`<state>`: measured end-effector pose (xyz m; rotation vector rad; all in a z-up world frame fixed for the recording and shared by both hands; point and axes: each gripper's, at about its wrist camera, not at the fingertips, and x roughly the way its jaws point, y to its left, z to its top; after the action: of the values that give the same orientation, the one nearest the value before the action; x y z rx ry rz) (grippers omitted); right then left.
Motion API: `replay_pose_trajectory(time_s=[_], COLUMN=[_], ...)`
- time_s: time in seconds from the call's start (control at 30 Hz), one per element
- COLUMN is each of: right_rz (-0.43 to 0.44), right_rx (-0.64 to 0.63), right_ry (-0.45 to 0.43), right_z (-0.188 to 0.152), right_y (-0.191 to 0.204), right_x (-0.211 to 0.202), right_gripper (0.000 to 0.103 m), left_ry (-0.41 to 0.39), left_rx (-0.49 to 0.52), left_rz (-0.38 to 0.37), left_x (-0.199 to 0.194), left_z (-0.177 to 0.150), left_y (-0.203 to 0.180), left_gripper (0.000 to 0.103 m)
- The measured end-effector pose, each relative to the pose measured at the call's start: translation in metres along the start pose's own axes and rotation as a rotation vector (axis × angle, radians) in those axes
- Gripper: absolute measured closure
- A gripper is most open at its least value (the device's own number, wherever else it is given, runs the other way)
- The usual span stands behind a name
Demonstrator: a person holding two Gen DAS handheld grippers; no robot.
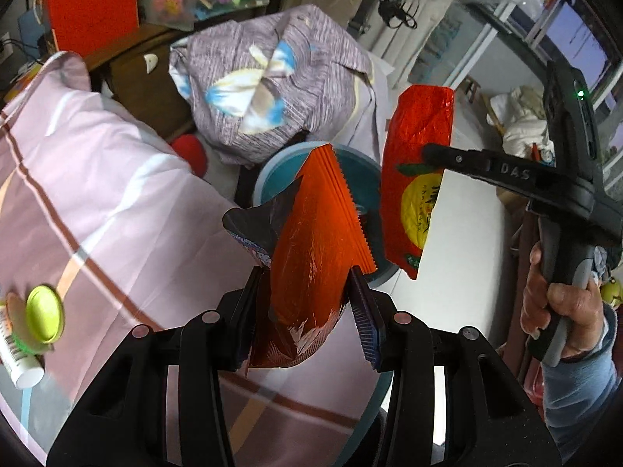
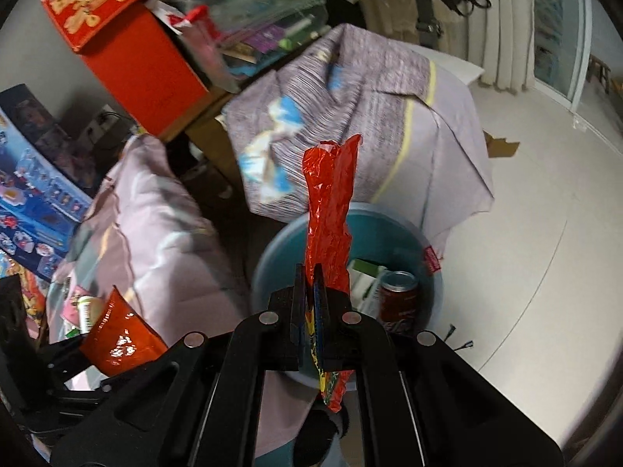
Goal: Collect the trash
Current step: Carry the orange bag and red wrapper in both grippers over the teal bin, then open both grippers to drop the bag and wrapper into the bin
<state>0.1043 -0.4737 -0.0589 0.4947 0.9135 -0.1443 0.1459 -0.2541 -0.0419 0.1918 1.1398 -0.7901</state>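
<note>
My left gripper (image 1: 307, 292) is shut on an orange foil snack bag (image 1: 315, 241) and holds it up in front of a blue trash bin (image 1: 272, 167). The bag also shows at the lower left of the right wrist view (image 2: 120, 342). My right gripper (image 2: 310, 272) is shut on a red crinkled wrapper (image 2: 331, 202) that stands up above the blue bin (image 2: 268, 257). In the left wrist view the right gripper (image 1: 432, 151) holds that red wrapper (image 1: 420, 148) to the right of the bin. A red soda can (image 2: 399, 292) and white packaging lie inside the bin.
A pink striped bedspread (image 1: 97, 194) lies at the left with a tube and a lime lid (image 1: 44, 313) on it. A grey patterned cloth bundle (image 1: 272, 81) sits behind the bin. A red box (image 2: 128, 35) stands at the back. Pale floor (image 2: 525, 233) is at the right.
</note>
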Motion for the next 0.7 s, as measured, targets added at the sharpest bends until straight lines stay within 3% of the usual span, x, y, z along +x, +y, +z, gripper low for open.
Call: replay_pose_trajectory(time_s=[0.1,0.13,0.17,0.2,0.3,0.47,0.7], right_rz=[0.004,0.013,0.021,0.018,0.017,0.019,0.013], right_rx=[0.015,0.024,0.035,0.037,0.040,0.080,0.143], right_ry=[0.031,0.043,0.053,0.051,0.059,0.069,0.092], right_z=[0.001,0.001,0.001,0.001,0.002,0.002,-0.002], right_y=[-0.008,-0.010,-0.013,-0.014,-0.016,-0.026,-0.045], right_x=[0.016,0.021,0.026,0.029,0.033,0.034,0.035], right_gripper=[0.092,0.074,0.046,0.041,0.041,0.028,0.027], left_ry=[0.022,0.027,0.034,0.038,0.051,0.079,0.105], left_rx=[-0.003,-0.003,0.000,0.002,0.008,0.015,0.048], left_rz=[-0.001,-0.001,0.000,0.000,-0.001,-0.002,-0.008], left_x=[0.012,0.014,0.018,0.021,0.030,0.043,0.057], left_z=[0.007,0.010,0.012,0.014,0.018,0.021,0.025], left_y=[0.001,0.000,-0.001,-0.001,-0.004,-0.006,-0.018], left_gripper=[0.058,0.058,0.058,0.058,0.058,0.058,0.058])
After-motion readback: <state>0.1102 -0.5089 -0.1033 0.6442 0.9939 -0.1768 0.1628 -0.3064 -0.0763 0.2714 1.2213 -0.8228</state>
